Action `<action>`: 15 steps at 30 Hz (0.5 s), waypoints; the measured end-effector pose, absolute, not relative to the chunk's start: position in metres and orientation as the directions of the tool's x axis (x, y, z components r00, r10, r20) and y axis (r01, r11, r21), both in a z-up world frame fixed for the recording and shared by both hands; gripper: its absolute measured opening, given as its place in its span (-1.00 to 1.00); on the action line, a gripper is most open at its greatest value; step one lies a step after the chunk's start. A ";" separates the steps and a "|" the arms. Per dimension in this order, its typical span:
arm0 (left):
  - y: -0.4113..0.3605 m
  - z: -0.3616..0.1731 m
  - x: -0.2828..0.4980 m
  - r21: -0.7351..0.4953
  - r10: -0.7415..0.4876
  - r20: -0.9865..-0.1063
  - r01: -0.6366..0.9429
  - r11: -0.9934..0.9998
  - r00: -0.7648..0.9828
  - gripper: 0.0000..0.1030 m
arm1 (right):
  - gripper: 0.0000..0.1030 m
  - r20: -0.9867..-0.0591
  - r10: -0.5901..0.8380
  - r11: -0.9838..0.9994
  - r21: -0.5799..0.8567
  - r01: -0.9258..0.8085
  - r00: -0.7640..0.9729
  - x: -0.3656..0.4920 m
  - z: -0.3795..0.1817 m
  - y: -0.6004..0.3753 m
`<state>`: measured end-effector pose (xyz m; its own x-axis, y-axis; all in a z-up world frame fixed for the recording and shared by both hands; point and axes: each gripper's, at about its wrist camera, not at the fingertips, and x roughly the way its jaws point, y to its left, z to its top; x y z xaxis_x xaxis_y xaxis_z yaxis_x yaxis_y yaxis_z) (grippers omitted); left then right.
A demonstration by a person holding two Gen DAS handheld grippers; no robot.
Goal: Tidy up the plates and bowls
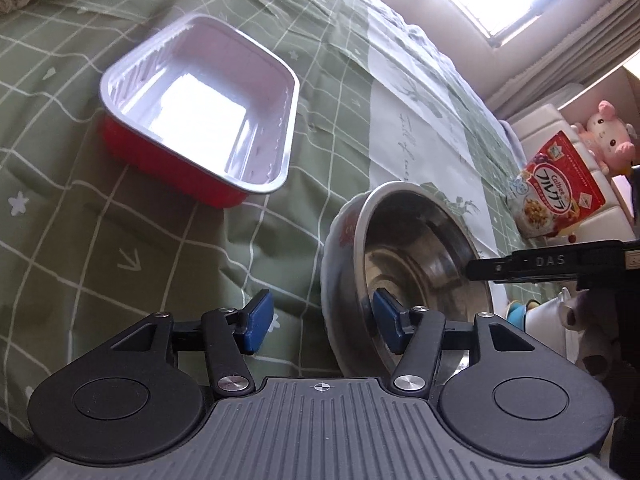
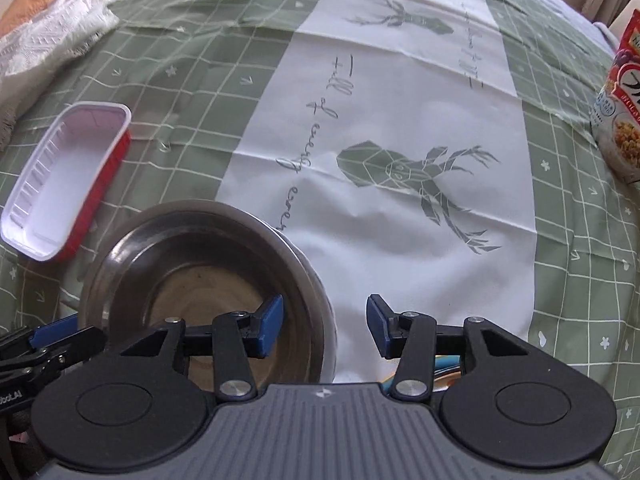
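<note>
The steel bowl (image 1: 416,280) sits nested inside a white patterned bowl (image 1: 340,240) on the green checked cloth (image 1: 120,240) of what looks like a bed, with the red tray (image 1: 200,112), white inside and empty, lying apart on the cloth beyond it.

The left gripper (image 1: 320,322) has its jaws released: they straddle the near rim of the 2 bowls, one blue pad outside the white wall and one over the steel interior, neither pressing. The right gripper (image 2: 325,330) also stands open around the opposite rim, its left pad over the steel basin and its right pad over the cloth outside; nothing is gripped.

Both hands are about equally close to the stack, 1 on each side. The tray lies farther off on the left gripper's side, its long axis running away across the cloth, so the left hand looks the better placed for it. A cereal bag (image 1: 556,188) stands beyond the cloth's far edge.
</note>
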<state>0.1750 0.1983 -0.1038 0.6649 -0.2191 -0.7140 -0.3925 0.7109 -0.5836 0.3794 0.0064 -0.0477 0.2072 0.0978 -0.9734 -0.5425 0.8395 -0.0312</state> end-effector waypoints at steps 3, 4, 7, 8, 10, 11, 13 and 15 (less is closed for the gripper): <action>0.196 -0.114 0.183 -0.620 -0.279 -0.703 -0.372 0.690 0.654 0.10 | -0.09 -0.988 0.072 0.850 -0.010 -0.526 0.136 0.391 -0.064 0.011; 0.195 -0.117 0.186 -0.630 -0.298 -0.701 -0.367 0.685 0.648 0.04 | -0.09 -0.991 0.070 0.853 0.003 -0.522 0.110 0.395 -0.068 0.012; 0.189 -0.124 0.193 -0.653 -0.342 -0.692 -0.348 0.672 0.636 -0.08 | -0.09 -0.997 0.073 0.863 0.050 -0.503 0.027 0.401 -0.082 0.017; 0.187 -0.126 0.195 -0.661 -0.357 -0.688 -0.342 0.668 0.632 -0.13 | -0.08 -0.997 0.071 0.865 0.059 -0.499 0.005 0.402 -0.087 0.018; 0.184 -0.128 0.199 -0.661 -0.364 -0.691 -0.341 0.668 0.625 -0.16 | -0.01 -0.998 0.064 0.865 0.060 -0.498 -0.010 0.402 -0.092 0.021; 0.184 -0.128 0.200 -0.658 -0.363 -0.694 -0.343 0.671 0.622 -0.18 | 0.05 -0.998 0.061 0.866 0.057 -0.497 -0.007 0.400 -0.092 0.023; 0.187 -0.127 0.201 -0.664 -0.377 -0.692 -0.339 0.666 0.616 -0.18 | 0.10 -0.999 0.054 0.871 0.044 -0.490 0.006 0.396 -0.091 0.025; 0.193 -0.128 0.202 -0.673 -0.387 -0.689 -0.342 0.655 0.613 -0.18 | 0.12 -0.999 0.043 0.869 0.032 -0.494 0.012 0.391 -0.090 0.029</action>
